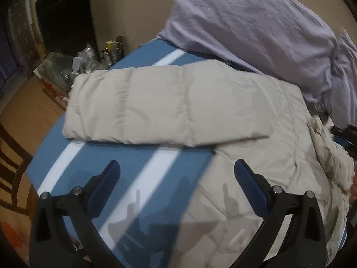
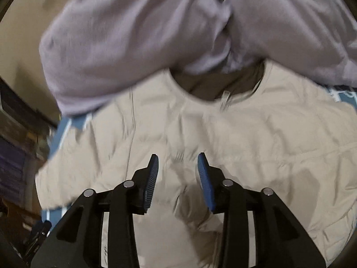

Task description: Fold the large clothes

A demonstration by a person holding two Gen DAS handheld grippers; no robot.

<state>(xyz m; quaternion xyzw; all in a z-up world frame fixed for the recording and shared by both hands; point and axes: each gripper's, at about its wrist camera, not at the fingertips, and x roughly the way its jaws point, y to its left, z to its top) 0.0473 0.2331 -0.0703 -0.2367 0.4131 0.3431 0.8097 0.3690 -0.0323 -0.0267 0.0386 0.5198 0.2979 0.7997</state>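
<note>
Cream quilted jacket [image 1: 223, 111] is laid flat on the worktop [image 1: 125, 169], which is covered in blue with white stripes. One sleeve [image 1: 142, 109] is seen folded across, its cuff end lying close to the far left edge of the worktop. In the right wrist view the collar opening [image 2: 221, 84] is seen at the far side of the jacket, with a zip pull lying just below it. A lilac garment [image 1: 256, 29] is heaped behind the jacket, and its lower edge overlaps the collar region.

The left gripper [image 1: 177, 172] is held spread wide above the near part of the worktop; one finger stands over the blue cover and the other over the jacket's edge. Nothing is gripped between its pads. The right gripper [image 2: 178, 163] is held part-way apart over the jacket's body; no fabric is seen clamped between its pads, though the cloth lies directly beneath them.

Bare worktop is available in front of the folded sleeve, between it and the left gripper. Beyond the worktop's far left edge, bottles and cans [image 1: 111, 49] are seen against the wall. A dark chair [image 1: 11, 156] stands at the left side, over the wood floor.
</note>
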